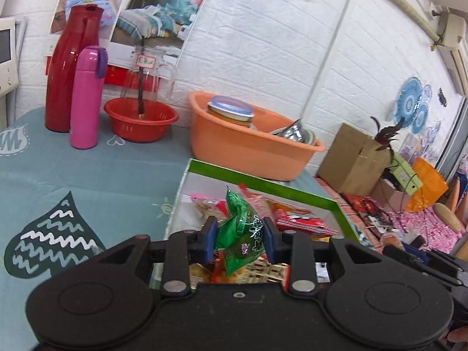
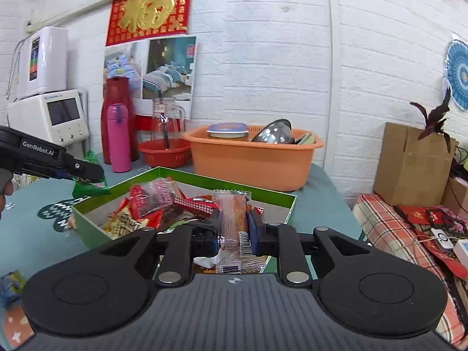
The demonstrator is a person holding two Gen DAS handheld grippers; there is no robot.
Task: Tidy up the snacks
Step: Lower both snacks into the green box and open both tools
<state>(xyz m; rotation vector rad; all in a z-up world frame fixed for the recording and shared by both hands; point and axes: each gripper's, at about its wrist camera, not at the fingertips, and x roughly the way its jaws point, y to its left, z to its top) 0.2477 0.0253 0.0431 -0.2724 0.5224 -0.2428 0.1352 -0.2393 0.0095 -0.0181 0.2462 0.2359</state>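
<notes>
My left gripper (image 1: 240, 235) is shut on a green snack packet (image 1: 241, 231) and holds it above the near left corner of the green-edged box (image 1: 263, 182). The right wrist view shows that gripper (image 2: 87, 172) and the green packet (image 2: 89, 187) at the box's left rim. My right gripper (image 2: 233, 231) is shut on a clear-wrapped orange snack bar (image 2: 234, 228), held upright over the near side of the box (image 2: 87, 228). Several red and clear snack packets (image 2: 152, 201) lie inside the box.
An orange basin (image 2: 251, 161) with a jar and a steel bowl stands behind the box. A red basket (image 2: 165, 153), a pink bottle (image 2: 118, 137) and a red flask (image 2: 115, 111) stand at the back left. A cardboard box (image 2: 409, 163) stands at the right. A small packet (image 2: 10, 285) lies at the near left.
</notes>
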